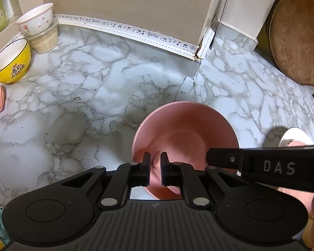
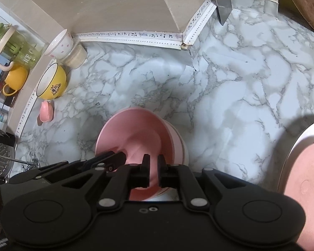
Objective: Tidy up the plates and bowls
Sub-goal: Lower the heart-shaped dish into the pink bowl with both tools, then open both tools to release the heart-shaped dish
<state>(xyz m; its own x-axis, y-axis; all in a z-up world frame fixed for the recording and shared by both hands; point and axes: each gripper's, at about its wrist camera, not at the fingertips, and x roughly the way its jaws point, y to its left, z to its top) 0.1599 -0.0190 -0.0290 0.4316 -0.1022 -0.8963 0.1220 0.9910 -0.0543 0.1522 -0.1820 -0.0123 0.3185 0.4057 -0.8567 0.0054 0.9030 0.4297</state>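
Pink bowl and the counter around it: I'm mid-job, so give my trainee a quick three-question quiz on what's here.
1. What does the white bowl with pink hearts sit on? A) a clear tub B) a wooden board C) a plate
2. True or false: the left gripper and the right gripper are both closed on the pink bowl.
3. What colour is the black-rimmed bowl on the marble counter?
Key: 1 A; 2 true; 3 yellow.
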